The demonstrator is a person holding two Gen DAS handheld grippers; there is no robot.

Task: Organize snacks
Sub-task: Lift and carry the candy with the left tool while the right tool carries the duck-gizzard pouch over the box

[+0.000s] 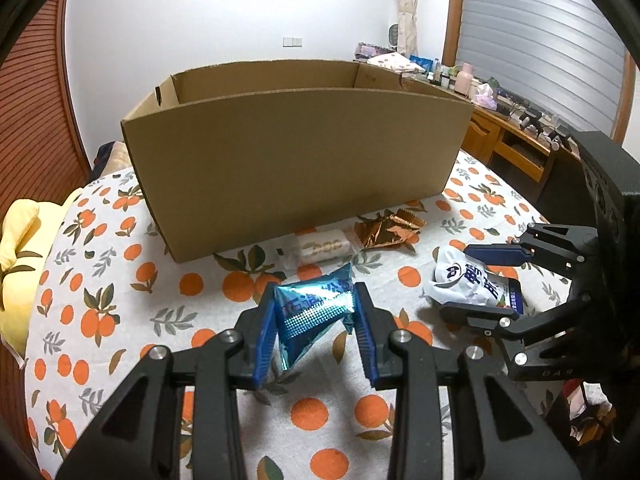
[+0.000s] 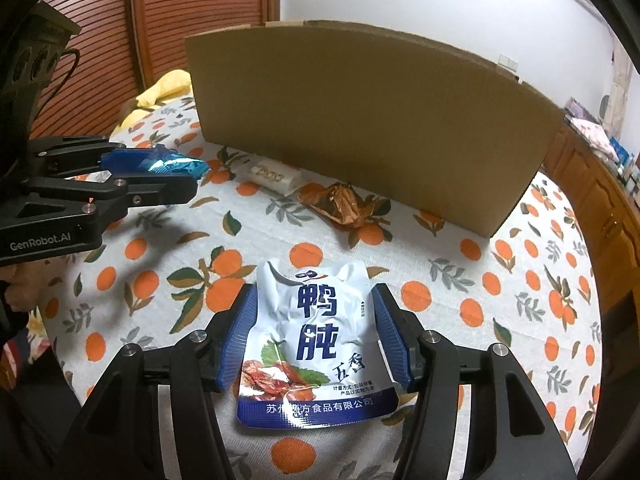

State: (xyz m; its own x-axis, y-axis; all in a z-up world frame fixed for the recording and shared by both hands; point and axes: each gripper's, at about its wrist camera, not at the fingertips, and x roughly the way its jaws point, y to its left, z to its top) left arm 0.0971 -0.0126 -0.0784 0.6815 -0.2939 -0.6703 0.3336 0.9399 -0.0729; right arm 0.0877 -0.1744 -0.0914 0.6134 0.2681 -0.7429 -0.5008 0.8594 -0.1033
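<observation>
My left gripper (image 1: pixel 315 300) is shut on a shiny blue snack packet (image 1: pixel 316 312) and holds it above the tablecloth; it also shows in the right wrist view (image 2: pixel 176 164). My right gripper (image 2: pixel 312 304) is shut on a white and blue snack pouch (image 2: pixel 316 344), squeezed between both pads just above the cloth; the pouch also shows in the left wrist view (image 1: pixel 472 284). An open cardboard box (image 1: pixel 296 160) stands behind both. A white wrapped snack (image 1: pixel 324 248) and a copper foil packet (image 1: pixel 388 228) lie at the foot of the box.
The table has an orange-print cloth (image 1: pixel 120 280). A yellow cushion (image 1: pixel 20 248) lies at the left edge. A wooden desk (image 1: pixel 516 136) with clutter stands at the right, beyond the table.
</observation>
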